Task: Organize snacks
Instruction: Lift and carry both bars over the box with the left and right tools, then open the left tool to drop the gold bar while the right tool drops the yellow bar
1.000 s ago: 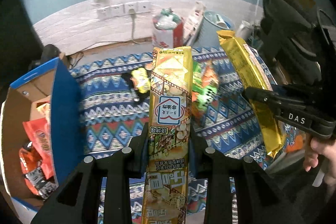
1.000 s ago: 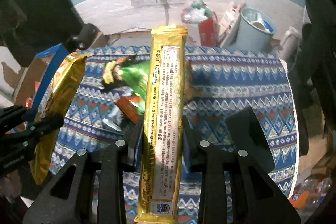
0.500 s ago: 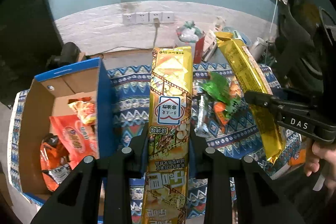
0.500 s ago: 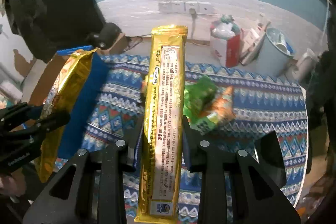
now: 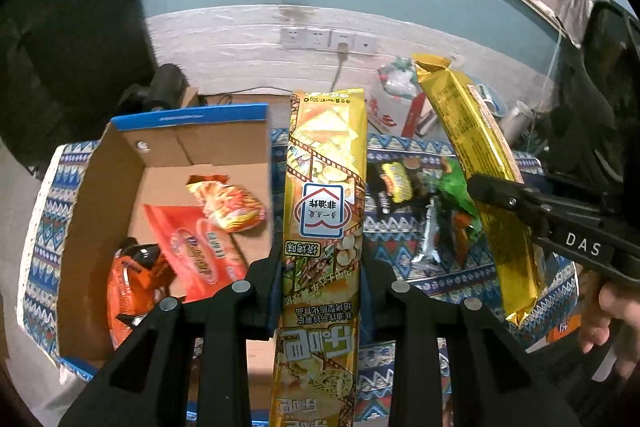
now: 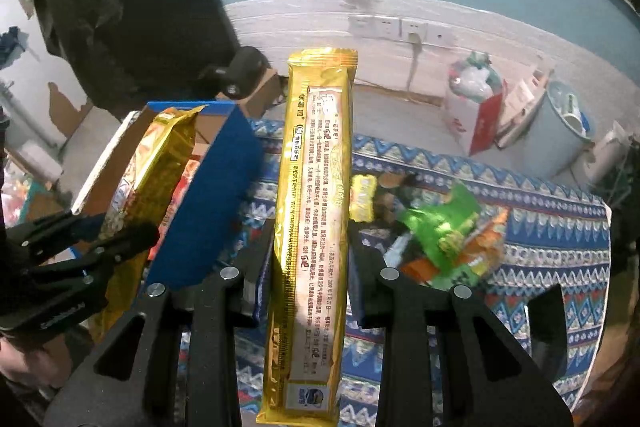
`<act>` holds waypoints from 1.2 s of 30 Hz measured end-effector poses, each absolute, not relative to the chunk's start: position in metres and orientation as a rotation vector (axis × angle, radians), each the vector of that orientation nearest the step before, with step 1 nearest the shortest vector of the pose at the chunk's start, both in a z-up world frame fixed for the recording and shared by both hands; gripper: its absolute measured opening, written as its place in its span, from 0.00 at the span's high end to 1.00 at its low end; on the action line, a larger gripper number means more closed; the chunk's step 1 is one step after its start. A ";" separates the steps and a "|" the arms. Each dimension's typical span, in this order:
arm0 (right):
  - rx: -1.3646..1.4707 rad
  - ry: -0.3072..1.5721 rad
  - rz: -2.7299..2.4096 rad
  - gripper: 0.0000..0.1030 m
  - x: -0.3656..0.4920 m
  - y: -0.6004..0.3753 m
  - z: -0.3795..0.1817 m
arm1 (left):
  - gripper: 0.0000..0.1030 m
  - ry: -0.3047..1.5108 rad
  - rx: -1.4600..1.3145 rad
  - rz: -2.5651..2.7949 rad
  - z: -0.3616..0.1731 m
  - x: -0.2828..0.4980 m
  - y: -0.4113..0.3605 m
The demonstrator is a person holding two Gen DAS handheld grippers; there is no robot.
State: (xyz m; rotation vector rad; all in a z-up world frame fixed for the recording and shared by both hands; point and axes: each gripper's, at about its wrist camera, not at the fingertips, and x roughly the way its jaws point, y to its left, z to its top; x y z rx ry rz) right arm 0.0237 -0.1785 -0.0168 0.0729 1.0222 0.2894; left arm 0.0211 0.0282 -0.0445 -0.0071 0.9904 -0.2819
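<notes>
The long yellow snack packet printed with crackers (image 5: pixel 324 227) is clamped in the left hand-held gripper (image 5: pixel 320 267), above the table beside the open cardboard box with blue outside (image 5: pixel 120 163). The right hand-held gripper (image 6: pixel 312 259) grips a long golden foil packet (image 6: pixel 316 187). Three red and orange bags (image 5: pixel 192 247) already lie in the box; green, yellow and orange packets (image 5: pixel 448 203) wait on the patterned blue tablecloth (image 6: pixel 540 247). I judge the task is about halfway.

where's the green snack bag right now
In the right wrist view the crinkled green snack bag lies on the patterned blue cloth, right of the clamped gold packet, touching an orange wrapper.
</notes>
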 end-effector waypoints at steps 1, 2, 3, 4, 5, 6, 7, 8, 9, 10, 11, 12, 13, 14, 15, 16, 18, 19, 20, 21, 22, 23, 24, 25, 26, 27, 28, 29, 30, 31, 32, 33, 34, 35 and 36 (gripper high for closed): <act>0.070 1.023 0.296 0.72 0.026 -0.173 -0.017 | 0.70 0.994 -0.017 -0.273 -0.045 0.022 0.034; 0.067 1.025 0.301 0.72 0.027 -0.169 -0.018 | 0.70 0.996 -0.024 -0.267 -0.046 0.023 0.039; 0.063 1.027 0.308 0.72 0.028 -0.164 -0.018 | 0.70 0.998 -0.030 -0.261 -0.046 0.024 0.043; 0.059 1.029 0.314 0.72 0.030 -0.159 -0.019 | 0.70 0.999 -0.037 -0.250 -0.047 0.025 0.049; 0.054 1.032 0.320 0.72 0.032 -0.153 -0.020 | 0.70 0.999 -0.039 -0.244 -0.047 0.027 0.052; 0.049 1.035 0.326 0.72 0.034 -0.148 -0.021 | 0.70 0.997 -0.039 -0.234 -0.047 0.028 0.057; 0.045 1.038 0.333 0.72 0.036 -0.142 -0.022 | 0.70 0.993 -0.037 -0.223 -0.048 0.030 0.062; 0.042 1.040 0.337 0.72 0.037 -0.138 -0.023 | 0.70 0.990 -0.036 -0.214 -0.048 0.031 0.066; 0.038 1.041 0.342 0.72 0.039 -0.133 -0.024 | 0.70 0.986 -0.036 -0.204 -0.048 0.032 0.070; 0.034 1.043 0.349 0.72 0.042 -0.127 -0.025 | 0.70 0.982 -0.036 -0.192 -0.048 0.034 0.076; 0.032 1.044 0.352 0.72 0.045 -0.124 -0.026 | 0.70 0.981 -0.038 -0.184 -0.049 0.034 0.079; 0.030 1.046 0.356 0.72 0.047 -0.119 -0.027 | 0.70 0.981 -0.043 -0.176 -0.049 0.036 0.085; 0.028 1.049 0.360 0.72 0.049 -0.115 -0.027 | 0.70 0.983 -0.049 -0.168 -0.050 0.037 0.090; 0.026 1.052 0.364 0.72 0.051 -0.109 -0.028 | 0.70 0.988 -0.061 -0.160 -0.051 0.039 0.097; 0.023 1.053 0.369 0.72 0.053 -0.104 -0.029 | 0.70 0.991 -0.068 -0.155 -0.052 0.040 0.101; 0.021 1.054 0.374 0.72 0.055 -0.099 -0.030 | 0.70 0.996 -0.078 -0.146 -0.053 0.042 0.107; 0.016 1.057 0.387 0.72 0.058 -0.088 -0.032 | 0.70 1.002 -0.093 -0.129 -0.055 0.044 0.117; 0.014 1.058 0.393 0.72 0.059 -0.083 -0.034 | 0.70 1.008 -0.101 -0.119 -0.057 0.046 0.123; 0.010 1.061 0.400 0.72 0.061 -0.077 -0.035 | 0.70 1.011 -0.105 -0.112 -0.059 0.048 0.126; 0.007 1.063 0.407 0.72 0.062 -0.071 -0.035 | 0.70 1.014 -0.110 -0.103 -0.061 0.050 0.130; 0.005 1.065 0.416 0.72 0.064 -0.064 -0.037 | 0.70 1.019 -0.113 -0.091 -0.064 0.052 0.136; 0.003 1.067 0.423 0.72 0.065 -0.059 -0.038 | 0.70 1.024 -0.113 -0.082 -0.067 0.053 0.138; 0.001 1.070 0.429 0.72 0.067 -0.054 -0.038 | 0.70 1.030 -0.113 -0.072 -0.070 0.055 0.141; -0.001 1.071 0.435 0.72 0.068 -0.049 -0.039 | 0.70 1.037 -0.116 -0.061 -0.073 0.056 0.145; -0.004 1.072 0.440 0.72 0.069 -0.044 -0.040 | 0.70 1.043 -0.119 -0.057 -0.076 0.057 0.149; -0.005 1.074 0.445 0.72 0.070 -0.040 -0.041 | 0.70 1.051 -0.123 -0.054 -0.079 0.059 0.152; -0.004 1.077 0.448 0.72 0.071 -0.037 -0.042 | 0.69 1.058 -0.126 -0.049 -0.082 0.060 0.155; -0.002 1.082 0.454 0.72 0.072 -0.033 -0.044 | 0.69 1.066 -0.129 -0.042 -0.085 0.060 0.159; 0.000 1.086 0.459 0.72 0.073 -0.030 -0.045 | 0.69 1.077 -0.135 -0.034 -0.088 0.061 0.162; 0.001 1.089 0.462 0.72 0.074 -0.027 -0.046 | 0.69 1.088 -0.139 -0.029 -0.090 0.061 0.164; 0.002 1.092 0.466 0.72 0.075 -0.024 -0.047 | 0.68 1.101 -0.148 -0.026 -0.092 0.061 0.167; 0.005 1.095 0.470 0.72 0.076 -0.022 -0.047 | 0.67 1.108 -0.157 -0.020 -0.093 0.061 0.169; 0.007 1.097 0.475 0.72 0.076 -0.020 -0.048 | 0.67 1.108 -0.160 -0.013 -0.092 0.061 0.170; 0.009 1.098 0.480 0.72 0.077 -0.016 -0.048 | 0.61 1.104 -0.158 -0.005 -0.090 0.059 0.172; 0.007 1.098 0.484 0.72 0.078 -0.013 -0.047 | 0.57 1.104 -0.154 -0.008 -0.088 0.059 0.173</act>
